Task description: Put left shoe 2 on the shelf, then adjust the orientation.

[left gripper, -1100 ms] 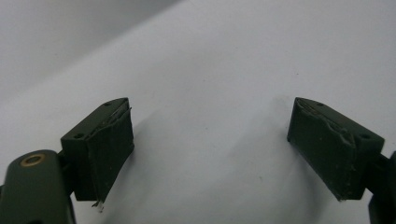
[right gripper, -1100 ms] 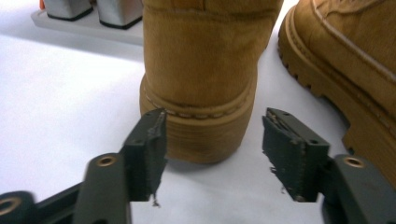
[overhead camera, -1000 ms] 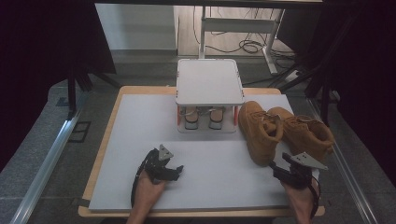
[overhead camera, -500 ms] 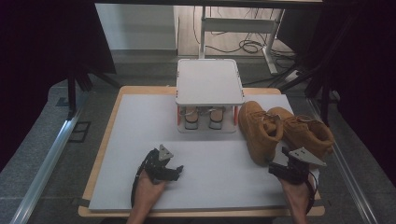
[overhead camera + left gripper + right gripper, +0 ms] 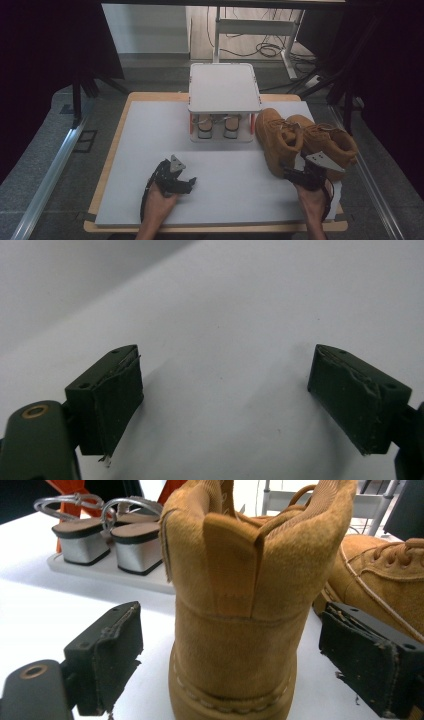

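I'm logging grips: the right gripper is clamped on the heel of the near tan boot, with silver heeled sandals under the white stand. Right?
Not quite. The right gripper is open, jaws clear of the tan boot heel, as the right gripper view shows. The sandals and stand are right.

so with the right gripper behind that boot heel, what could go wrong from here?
Right gripper jaws have just been opening and clear the near boot heel only narrowly; a pad could clip it and shove it into the second boot touching it. Pushed forward, the boot could hit the rack holding the sandals.
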### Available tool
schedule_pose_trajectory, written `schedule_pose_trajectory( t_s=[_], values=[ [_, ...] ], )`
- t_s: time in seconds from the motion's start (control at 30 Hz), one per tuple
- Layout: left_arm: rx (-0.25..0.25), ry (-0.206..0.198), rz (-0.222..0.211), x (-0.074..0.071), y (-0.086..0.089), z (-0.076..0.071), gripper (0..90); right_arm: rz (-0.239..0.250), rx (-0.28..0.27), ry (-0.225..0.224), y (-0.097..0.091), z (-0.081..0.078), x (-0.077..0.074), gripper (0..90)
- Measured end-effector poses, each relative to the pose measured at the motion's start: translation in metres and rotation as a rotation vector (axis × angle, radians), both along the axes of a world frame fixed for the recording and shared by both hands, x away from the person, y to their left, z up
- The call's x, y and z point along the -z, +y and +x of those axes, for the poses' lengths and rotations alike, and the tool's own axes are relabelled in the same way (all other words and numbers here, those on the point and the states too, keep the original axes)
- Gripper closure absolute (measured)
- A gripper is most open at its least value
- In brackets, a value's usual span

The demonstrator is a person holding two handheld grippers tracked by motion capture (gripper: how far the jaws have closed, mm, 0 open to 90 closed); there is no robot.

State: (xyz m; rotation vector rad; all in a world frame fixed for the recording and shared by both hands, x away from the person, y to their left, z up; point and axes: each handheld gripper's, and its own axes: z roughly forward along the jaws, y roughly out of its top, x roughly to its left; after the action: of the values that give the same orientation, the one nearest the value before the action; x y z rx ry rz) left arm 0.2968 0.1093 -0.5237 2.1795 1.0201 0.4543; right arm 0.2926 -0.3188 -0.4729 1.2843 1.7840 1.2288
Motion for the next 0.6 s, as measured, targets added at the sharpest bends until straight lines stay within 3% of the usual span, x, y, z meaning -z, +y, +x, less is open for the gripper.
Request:
schedule_pose_trajectory(
  t_s=[0.4, 0.6],
  values=[
    [0.000, 0.001, -0.001, 0.000, 0.000, 0.000, 14.3, 0.011, 0.055, -0.044, 0.006, 0.015, 0.001, 0.8],
    [0.000, 0.002, -0.002, 0.000, 0.000, 0.000, 14.3, 0.040, 0.081, -0.062, 0.011, 0.027, 0.000, 0.0]
  ],
)
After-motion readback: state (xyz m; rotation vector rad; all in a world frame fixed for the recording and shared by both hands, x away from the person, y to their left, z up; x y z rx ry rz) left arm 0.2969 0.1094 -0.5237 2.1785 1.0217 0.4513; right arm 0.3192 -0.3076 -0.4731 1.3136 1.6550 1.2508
